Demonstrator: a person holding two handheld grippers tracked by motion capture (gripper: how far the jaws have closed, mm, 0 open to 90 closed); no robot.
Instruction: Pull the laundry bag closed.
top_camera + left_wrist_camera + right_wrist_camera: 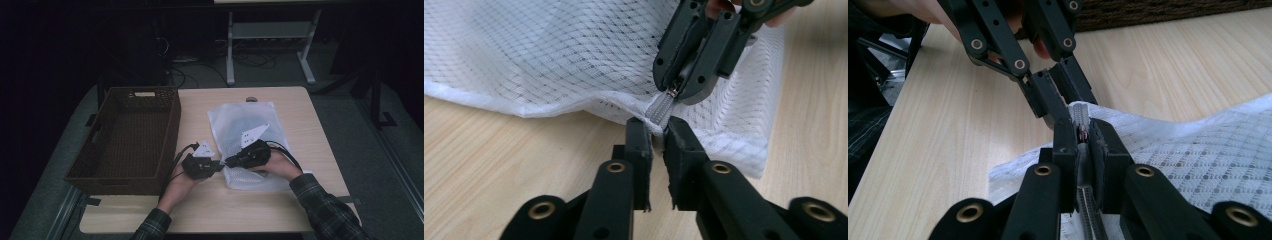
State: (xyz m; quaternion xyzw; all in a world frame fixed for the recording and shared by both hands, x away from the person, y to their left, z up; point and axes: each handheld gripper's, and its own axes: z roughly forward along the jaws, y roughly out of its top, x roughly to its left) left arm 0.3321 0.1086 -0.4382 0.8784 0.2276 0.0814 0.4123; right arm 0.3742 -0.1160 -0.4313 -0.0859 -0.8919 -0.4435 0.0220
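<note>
Left tool [658,135] pinching zipper [661,109] end (mesh bag [248,142] lengthwise away), right tool [1082,136] too

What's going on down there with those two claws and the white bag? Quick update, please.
Left gripper shut on zipper end. Right gripper shut on zipper pull. Mesh bag flat on table, basket off to the side. Nothing in the way.

Open desk on the right and near sides; basket walls off the left

The brown wicker basket [127,137] fills the left part of the desk [320,150], its tall wall just beside the left gripper [218,165]. The white mesh bag [245,125] lies flat mid-desk, easily passed over. Bare wood runs along the right edge and near the person's sleeves [320,205]. Both grippers meet fingers to fingers at the bag's near-left corner.
</note>
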